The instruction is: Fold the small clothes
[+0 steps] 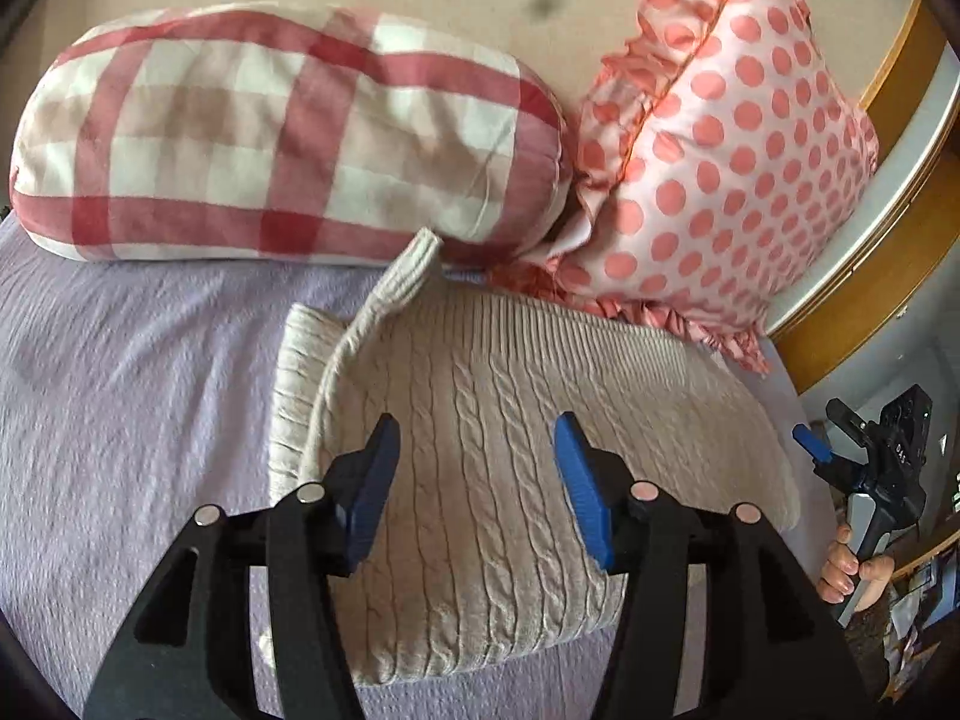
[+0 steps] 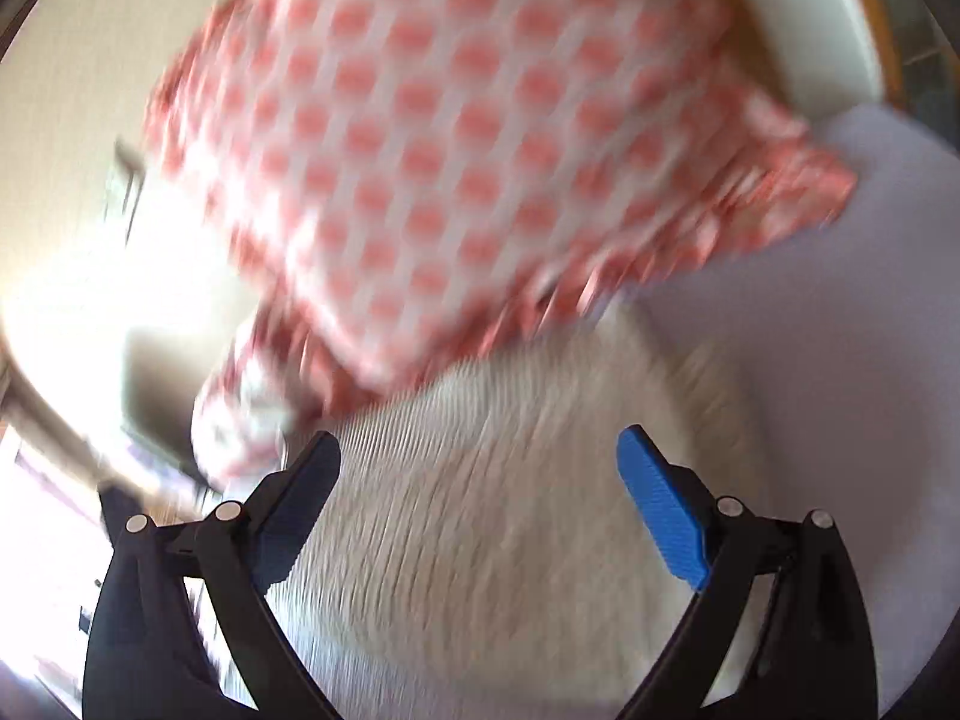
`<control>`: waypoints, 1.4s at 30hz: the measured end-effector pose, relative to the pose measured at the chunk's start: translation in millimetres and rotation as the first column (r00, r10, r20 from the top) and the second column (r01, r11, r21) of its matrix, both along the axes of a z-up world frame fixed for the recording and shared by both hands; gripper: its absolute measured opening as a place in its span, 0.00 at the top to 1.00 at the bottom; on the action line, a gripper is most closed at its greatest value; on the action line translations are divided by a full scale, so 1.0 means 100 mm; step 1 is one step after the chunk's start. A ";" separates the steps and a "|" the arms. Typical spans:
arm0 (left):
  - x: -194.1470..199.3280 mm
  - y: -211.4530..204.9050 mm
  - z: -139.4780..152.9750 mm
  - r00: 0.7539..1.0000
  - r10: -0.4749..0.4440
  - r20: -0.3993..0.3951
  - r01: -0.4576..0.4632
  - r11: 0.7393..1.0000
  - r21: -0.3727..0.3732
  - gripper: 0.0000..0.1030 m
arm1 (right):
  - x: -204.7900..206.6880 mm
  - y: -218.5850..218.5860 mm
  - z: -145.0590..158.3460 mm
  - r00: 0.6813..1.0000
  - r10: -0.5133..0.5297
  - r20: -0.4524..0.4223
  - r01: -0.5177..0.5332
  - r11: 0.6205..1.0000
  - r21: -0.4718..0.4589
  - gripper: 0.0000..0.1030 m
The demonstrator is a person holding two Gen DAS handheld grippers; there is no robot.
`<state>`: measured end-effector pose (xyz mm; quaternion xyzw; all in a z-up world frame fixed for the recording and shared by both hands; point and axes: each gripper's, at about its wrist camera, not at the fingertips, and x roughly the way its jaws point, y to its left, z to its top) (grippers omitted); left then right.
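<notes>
A cream cable-knit sweater (image 1: 510, 420) lies folded on the lavender bedspread (image 1: 120, 390), one sleeve cuff (image 1: 414, 258) pointing toward the pillows. My left gripper (image 1: 477, 468) is open and empty, hovering over the sweater's near half. My right gripper (image 2: 480, 492) is open and empty above the sweater (image 2: 510, 510), which is motion-blurred in the right wrist view. The right gripper also shows in the left wrist view (image 1: 840, 450) at the far right, held by a hand off the bed's edge.
A red-and-white checked pillow (image 1: 270, 138) and a pink polka-dot ruffled pillow (image 1: 732, 168) lean against the wall behind the sweater; the dotted one (image 2: 450, 150) touches its far edge. A wooden and white bed frame (image 1: 900, 192) runs along the right.
</notes>
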<state>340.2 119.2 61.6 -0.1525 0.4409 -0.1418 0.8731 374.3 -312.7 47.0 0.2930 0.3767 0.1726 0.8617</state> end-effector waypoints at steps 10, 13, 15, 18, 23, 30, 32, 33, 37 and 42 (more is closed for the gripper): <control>0.03 0.39 -0.21 0.981 0.176 -0.078 -0.175 0.984 0.016 0.49 | -0.09 0.37 -0.32 0.997 0.024 -0.075 -0.040 0.975 -0.217 0.04; 0.12 0.51 -0.31 0.974 0.176 -0.142 -0.173 0.984 0.028 0.49 | -0.10 0.37 -0.33 0.999 0.029 -0.044 -0.037 0.979 -0.201 0.02; 0.18 0.54 -0.44 0.970 0.138 -0.199 -0.143 0.990 -0.011 0.49 | -0.10 0.35 -0.32 0.999 0.034 -0.031 -0.039 0.982 -0.184 0.01; 0.22 0.49 -0.49 0.977 0.096 -0.191 -0.105 0.994 -0.039 0.47 | -0.12 0.30 -0.29 0.999 0.039 -0.012 -0.040 0.989 -0.144 0.01; 0.33 0.54 -0.57 0.966 0.113 -0.234 -0.148 0.980 -0.135 0.82 | -0.14 0.25 -0.25 1.000 0.027 0.014 -0.026 0.997 -0.069 0.01; 0.24 0.19 0.02 0.977 0.130 -0.172 -0.161 0.970 -0.182 0.86 | -0.27 -0.08 -0.10 0.995 -0.063 0.082 0.059 0.997 0.048 0.01; 0.22 -0.16 0.31 0.985 0.110 -0.136 -0.134 0.974 -0.183 0.86 | -0.35 -0.24 -0.04 0.987 -0.121 0.109 0.112 0.990 0.083 0.01; 0.21 -0.32 0.43 0.987 0.099 -0.123 -0.121 0.976 -0.184 0.86 | -0.40 -0.34 -0.02 0.978 -0.165 0.123 0.153 0.983 0.104 0.01; 0.24 -1.33 0.80 0.997 0.012 -0.079 -0.029 0.976 -0.218 0.86 | -0.53 -0.69 0.01 0.943 -0.307 0.130 0.288 0.946 0.150 0.01; 0.32 -2.71 0.57 0.981 -0.145 -0.127 0.108 0.958 -0.266 0.86 | -0.58 -1.09 -0.11 0.904 -0.419 0.081 0.397 0.896 0.200 0.01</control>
